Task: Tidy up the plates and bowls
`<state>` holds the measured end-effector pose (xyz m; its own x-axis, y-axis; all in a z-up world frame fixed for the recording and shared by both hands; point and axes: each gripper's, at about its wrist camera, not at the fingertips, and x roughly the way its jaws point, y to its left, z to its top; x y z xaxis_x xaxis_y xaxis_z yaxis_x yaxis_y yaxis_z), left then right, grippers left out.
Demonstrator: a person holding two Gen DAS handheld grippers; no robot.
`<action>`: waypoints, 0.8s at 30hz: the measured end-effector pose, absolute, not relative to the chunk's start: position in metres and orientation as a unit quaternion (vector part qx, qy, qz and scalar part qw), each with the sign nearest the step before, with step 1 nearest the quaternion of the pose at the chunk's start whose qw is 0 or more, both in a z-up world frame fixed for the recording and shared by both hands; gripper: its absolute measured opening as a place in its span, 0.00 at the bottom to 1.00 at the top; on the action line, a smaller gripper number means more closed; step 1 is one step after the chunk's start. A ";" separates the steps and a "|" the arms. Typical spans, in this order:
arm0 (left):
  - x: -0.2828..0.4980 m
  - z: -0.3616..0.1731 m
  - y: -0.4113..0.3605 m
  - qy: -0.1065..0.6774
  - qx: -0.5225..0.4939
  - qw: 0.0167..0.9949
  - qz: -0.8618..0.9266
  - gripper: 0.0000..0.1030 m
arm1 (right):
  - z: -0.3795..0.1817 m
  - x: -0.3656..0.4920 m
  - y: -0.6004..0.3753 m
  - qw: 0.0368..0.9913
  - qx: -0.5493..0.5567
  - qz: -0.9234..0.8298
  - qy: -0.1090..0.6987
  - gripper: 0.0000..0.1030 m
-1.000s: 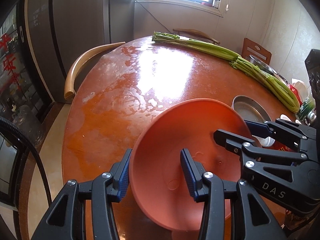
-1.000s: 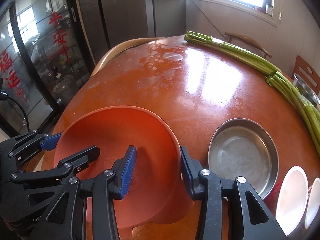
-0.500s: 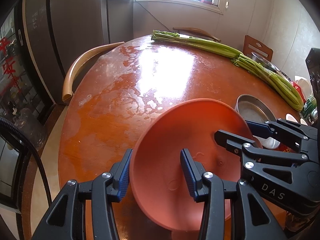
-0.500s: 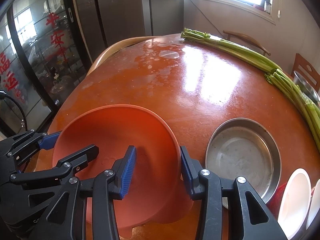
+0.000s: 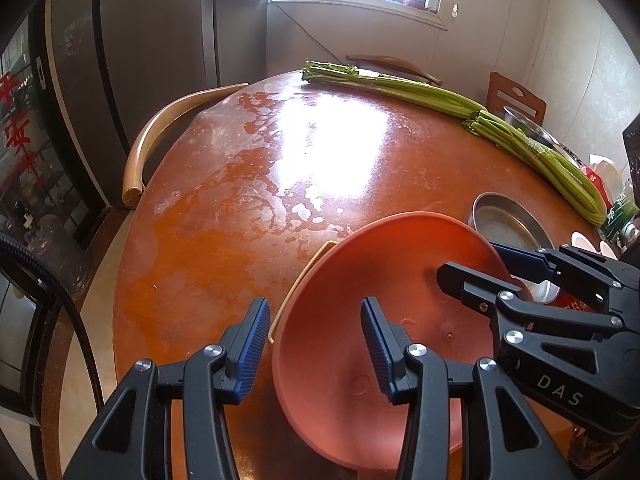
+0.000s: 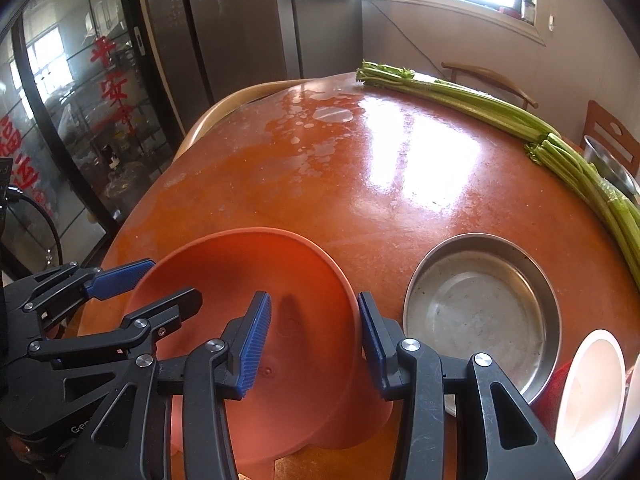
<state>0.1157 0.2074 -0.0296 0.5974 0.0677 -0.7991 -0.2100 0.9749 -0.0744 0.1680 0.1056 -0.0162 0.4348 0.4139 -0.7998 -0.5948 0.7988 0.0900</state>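
A large orange plastic bowl (image 5: 384,312) is held tilted above the round wooden table (image 5: 240,184). My left gripper (image 5: 316,344) straddles the bowl's left rim, with one blue finger inside and one outside, and a gap shows beside the rim. My right gripper (image 6: 314,340) straddles the bowl's (image 6: 256,280) right rim the same way. A steel dish (image 6: 482,312) sits on the table just right of the bowl. A white bowl (image 6: 588,392) stands at the right edge.
Long celery bunches (image 5: 460,104) lie along the table's far right side. A steel basin (image 5: 528,128) sits behind them. Wooden chairs (image 5: 160,136) stand around the table. A tall fridge (image 5: 132,40) and a glass cabinet are on the left.
Both grippers and the orange bowl have risen a little and pulled back slightly. A thin yellowish strip now shows beside the bowl's left rim.
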 end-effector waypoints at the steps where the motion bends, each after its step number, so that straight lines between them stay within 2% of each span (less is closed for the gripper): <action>1: 0.115 -0.029 0.207 0.441 -0.080 0.891 0.078 0.46 | -0.015 0.168 0.106 0.841 -0.102 0.300 0.438 0.44; 13: 0.111 -0.017 0.208 0.430 -0.078 0.895 0.090 0.46 | -0.003 0.167 0.092 0.851 -0.082 0.298 0.424 0.44; 24: 0.103 0.005 0.194 0.411 -0.071 0.905 0.088 0.52 | 0.024 0.154 0.059 0.872 -0.047 0.287 0.395 0.48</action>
